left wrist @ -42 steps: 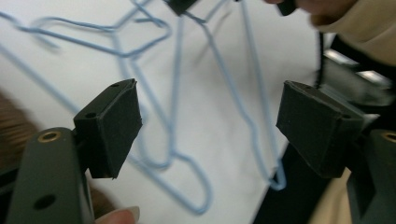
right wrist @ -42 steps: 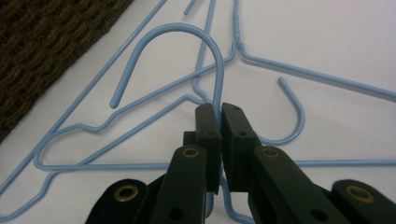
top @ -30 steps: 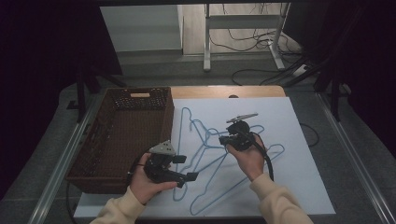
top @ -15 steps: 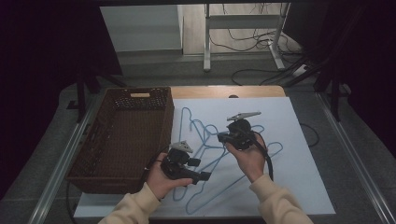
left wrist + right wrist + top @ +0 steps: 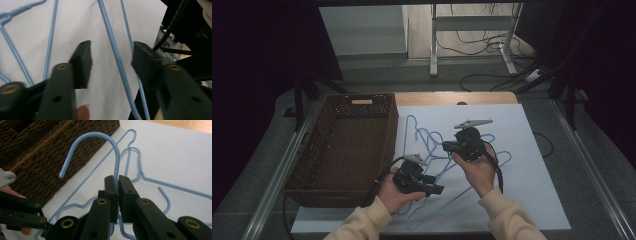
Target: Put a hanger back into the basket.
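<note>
Left gripper (image 5: 436, 189) now over hanger (image 5: 113, 53) wire, jaws closing around it, not yet touching. Right gripper (image 5: 118, 182) jaws clamped on hook neck. Two-point hold imminent.

Dim room, grey floor (image 5: 372, 75), cables (image 5: 492, 75), metal stand (image 5: 434, 45), dark curtains (image 5: 257, 65)
</note>
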Motion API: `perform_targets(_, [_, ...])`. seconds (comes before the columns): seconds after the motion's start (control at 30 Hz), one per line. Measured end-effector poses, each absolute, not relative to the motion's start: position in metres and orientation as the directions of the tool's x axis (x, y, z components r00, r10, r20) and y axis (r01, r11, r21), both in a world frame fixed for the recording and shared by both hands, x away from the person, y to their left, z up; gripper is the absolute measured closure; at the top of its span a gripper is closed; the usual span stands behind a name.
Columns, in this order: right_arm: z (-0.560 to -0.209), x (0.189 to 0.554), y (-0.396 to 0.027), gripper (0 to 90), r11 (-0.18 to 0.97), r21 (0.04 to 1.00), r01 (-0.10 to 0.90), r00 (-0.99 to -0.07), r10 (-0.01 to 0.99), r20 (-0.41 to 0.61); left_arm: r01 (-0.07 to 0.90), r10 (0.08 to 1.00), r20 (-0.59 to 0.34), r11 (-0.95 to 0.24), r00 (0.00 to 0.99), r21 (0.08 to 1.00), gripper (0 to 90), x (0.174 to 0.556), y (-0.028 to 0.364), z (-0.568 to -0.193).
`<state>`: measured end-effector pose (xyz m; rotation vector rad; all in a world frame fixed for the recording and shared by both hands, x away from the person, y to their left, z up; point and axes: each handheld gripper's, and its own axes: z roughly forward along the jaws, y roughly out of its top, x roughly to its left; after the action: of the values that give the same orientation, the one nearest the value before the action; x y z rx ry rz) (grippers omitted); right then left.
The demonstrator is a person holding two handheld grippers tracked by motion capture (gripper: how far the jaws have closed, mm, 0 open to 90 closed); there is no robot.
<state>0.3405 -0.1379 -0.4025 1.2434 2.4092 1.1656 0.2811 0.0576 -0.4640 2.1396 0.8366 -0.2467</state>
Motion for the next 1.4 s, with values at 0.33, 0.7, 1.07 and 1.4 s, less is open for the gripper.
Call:
perform_targets(0.33, [-0.401, 0.339, -0.139, 86.3, 0.325, 0.725, 0.607, -0.636, 0.746, 0.198, 0.648, 0.466, -0.455, -0.471, 0.759, 0.598, 81.4, 0.28, 0.058, -0.467])
perform_targets(0.7, [-0.392, 0.339, -0.149, 81.9, 0.276, 0.752, 0.599, -0.652, 0.713, 0.258, 0.684, 0.485, -0.499, -0.365, 0.719, 0.632, 86.1, 0.282, 0.079, -0.463])
perform_targets(1.07, [-0.383, 0.323, -0.187, 42.8, 0.203, 0.817, 0.54, -0.686, 0.668, 0.288, 0.702, 0.457, -0.549, -0.301, 0.7, 0.645, 86.2, 0.278, 0.091, -0.454])
perform_targets(1.4, [-0.408, 0.296, -0.248, 21.7, 0.189, 0.857, 0.48, -0.68, 0.697, 0.227, 0.709, 0.414, -0.584, -0.283, 0.698, 0.646, 86.2, 0.274, 0.088, -0.449])
